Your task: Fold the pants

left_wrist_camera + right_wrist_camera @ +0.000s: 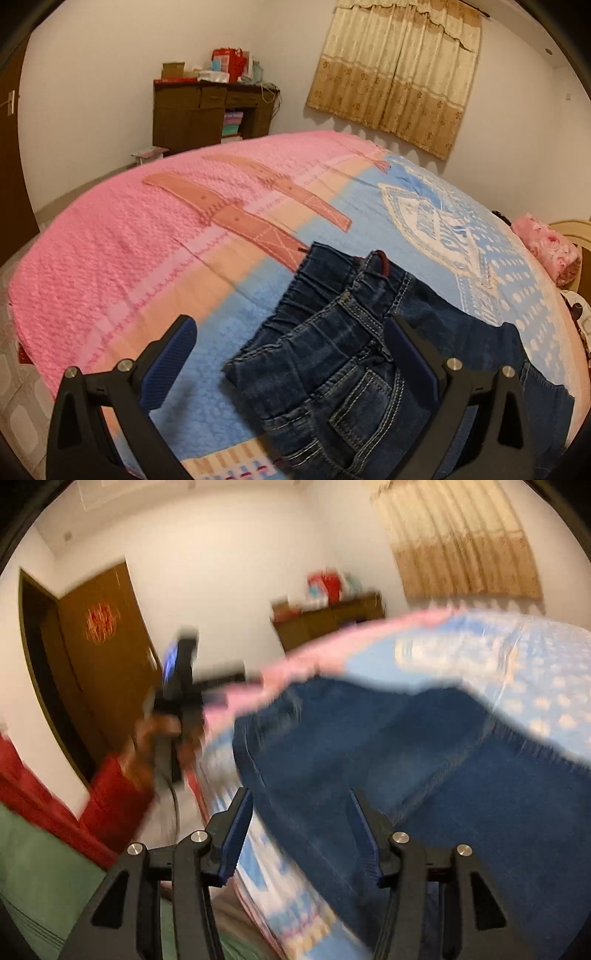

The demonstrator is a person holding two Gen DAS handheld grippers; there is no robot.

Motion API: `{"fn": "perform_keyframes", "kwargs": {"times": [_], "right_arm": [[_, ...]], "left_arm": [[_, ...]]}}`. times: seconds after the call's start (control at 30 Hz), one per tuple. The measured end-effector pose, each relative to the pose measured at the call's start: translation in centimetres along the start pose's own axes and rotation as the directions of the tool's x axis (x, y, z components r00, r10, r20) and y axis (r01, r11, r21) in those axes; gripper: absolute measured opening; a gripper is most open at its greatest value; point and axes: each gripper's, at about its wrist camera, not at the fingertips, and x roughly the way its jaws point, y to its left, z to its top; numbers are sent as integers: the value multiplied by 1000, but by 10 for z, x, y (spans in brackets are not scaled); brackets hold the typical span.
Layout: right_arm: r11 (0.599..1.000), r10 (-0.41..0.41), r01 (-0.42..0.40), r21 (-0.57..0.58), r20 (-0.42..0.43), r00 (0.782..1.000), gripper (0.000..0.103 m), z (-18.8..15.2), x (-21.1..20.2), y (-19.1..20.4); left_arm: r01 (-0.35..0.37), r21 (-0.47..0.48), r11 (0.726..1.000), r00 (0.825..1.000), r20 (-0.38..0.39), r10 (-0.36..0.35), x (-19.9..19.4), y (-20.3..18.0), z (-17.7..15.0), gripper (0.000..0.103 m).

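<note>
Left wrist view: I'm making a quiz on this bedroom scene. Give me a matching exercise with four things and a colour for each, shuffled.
Things:
1. pants
2. curtain
3. desk
4. far end of the bedspread

Colours:
A. pink
B. dark brown
C. dark blue
D. beige and tan

Pairs: 1-C, 2-D, 3-B, 4-A

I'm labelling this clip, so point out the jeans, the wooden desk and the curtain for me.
jeans (332, 354): left wrist view, on the denim by the front pocket.
wooden desk (184, 118): left wrist view, on its dark left-hand cabinet front.
curtain (399, 74): left wrist view, on the pleated beige middle.
</note>
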Motion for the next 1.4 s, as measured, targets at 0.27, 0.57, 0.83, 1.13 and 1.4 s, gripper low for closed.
{"fn": "perform_keyframes", "kwargs": {"times": [0.27,0.57,0.83,1.13,1.4], "right_arm": [[967,-249,252,33,-63,966,55,7,40,-40],[963,-270,270,21,13,963,60,-11,30,-31],[921,-300,283,268,24,953,61,-36,-6,-71],[888,-343,283,362,113,932,61,-43,-43,-81],[887,-386,343,310,87,918,61,-36,-46,-73]], "left_arm": [[3,-138,990,1000,-22,-6,-10,29,-24,103],[-27,-305,952,1000,-17,23,1,34,-53,103],[43,-283,958,998,-31,-54,28,2,-54,103],[147,-398,906,988,22,-150,37,8,-47,91],[5,-241,970,1000,2,-5,40,-18,-53,90]]}}
